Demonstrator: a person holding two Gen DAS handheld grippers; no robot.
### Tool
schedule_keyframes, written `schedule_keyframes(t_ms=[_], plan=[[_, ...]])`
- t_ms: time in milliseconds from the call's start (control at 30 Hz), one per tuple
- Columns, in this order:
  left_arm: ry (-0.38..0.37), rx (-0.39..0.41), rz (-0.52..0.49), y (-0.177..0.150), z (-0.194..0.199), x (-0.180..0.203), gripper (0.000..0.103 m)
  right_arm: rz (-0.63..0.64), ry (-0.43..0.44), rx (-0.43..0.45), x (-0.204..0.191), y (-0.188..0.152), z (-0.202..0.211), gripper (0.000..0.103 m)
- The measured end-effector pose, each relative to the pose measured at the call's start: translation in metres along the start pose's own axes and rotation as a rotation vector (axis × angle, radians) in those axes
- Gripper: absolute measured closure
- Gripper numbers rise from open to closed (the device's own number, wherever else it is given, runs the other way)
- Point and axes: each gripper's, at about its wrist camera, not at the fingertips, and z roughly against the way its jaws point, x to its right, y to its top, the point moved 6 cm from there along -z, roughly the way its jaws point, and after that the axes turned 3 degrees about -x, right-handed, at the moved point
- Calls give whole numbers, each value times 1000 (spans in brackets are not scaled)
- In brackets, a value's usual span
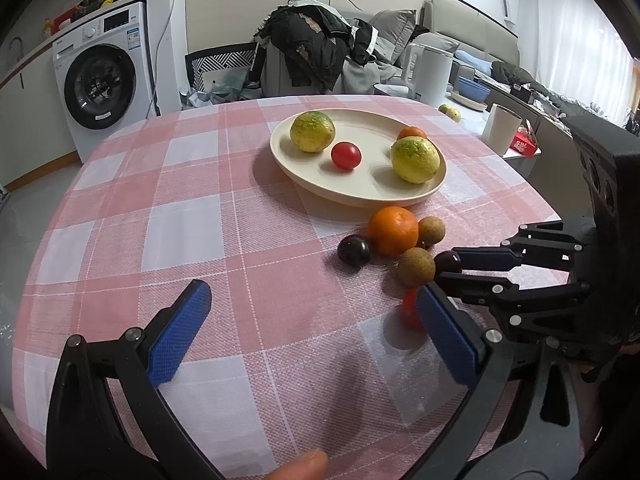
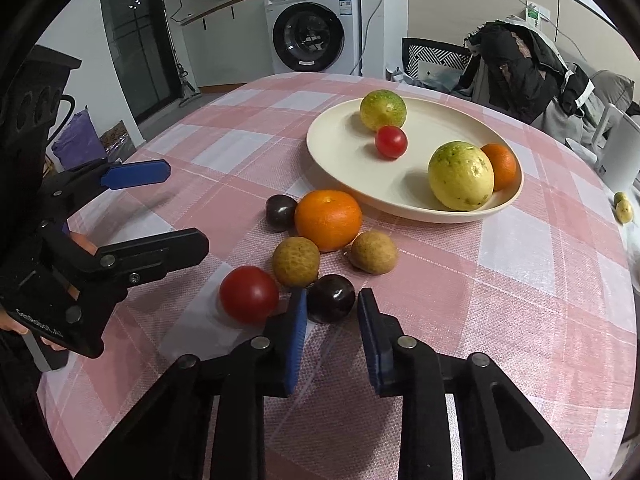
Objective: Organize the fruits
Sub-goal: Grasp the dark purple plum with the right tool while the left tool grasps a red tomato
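Observation:
A cream plate (image 1: 400, 196) (image 2: 340, 168) holds two yellow-green fruits, a small red tomato (image 1: 346, 155) (image 2: 391, 141) and a small orange. In front of it on the checked cloth lie an orange (image 1: 393, 230) (image 2: 328, 220), two brown longans, two dark plums and a red tomato (image 2: 249, 294). My right gripper (image 2: 332, 312) is open, its blue pads on either side of the near dark plum (image 2: 330, 298) (image 1: 448, 262), not closed on it. My left gripper (image 1: 316, 316) is open and empty above bare cloth, left of the loose fruit.
The round table (image 1: 160, 216) has a pink checked cloth. A chair piled with clothes (image 1: 308, 52) stands behind it. A white kettle (image 1: 432, 72), a cup and a side counter are at the right. A washing machine (image 1: 100, 84) stands at the back left.

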Motion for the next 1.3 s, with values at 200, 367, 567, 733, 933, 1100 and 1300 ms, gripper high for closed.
schedule_keyframes(t_ms=[200, 367, 567, 733, 933, 1100, 1300], plan=[[-25, -18, -28, -3, -2, 10, 1, -3, -2, 28, 2, 2, 8, 78], [-90, -48, -60, -8, -4, 23, 1, -34, -7, 77, 9, 7, 21, 78], [-132, -64, -123, -13, -7, 41, 9, -75, -10, 112, 19, 11, 29, 78], [-159, -102, -155, -17, -14, 50, 29, -96, -16, 124, 25, 13, 32, 78], [-189, -125, -159, -19, -21, 59, 39, -110, -20, 136, 31, 14, 38, 78], [-196, -142, -163, -17, -27, 66, 50, -124, -21, 142, 35, 13, 40, 78], [-193, -144, -174, -15, -31, 70, 54, -132, -26, 145, 39, 13, 42, 78]])
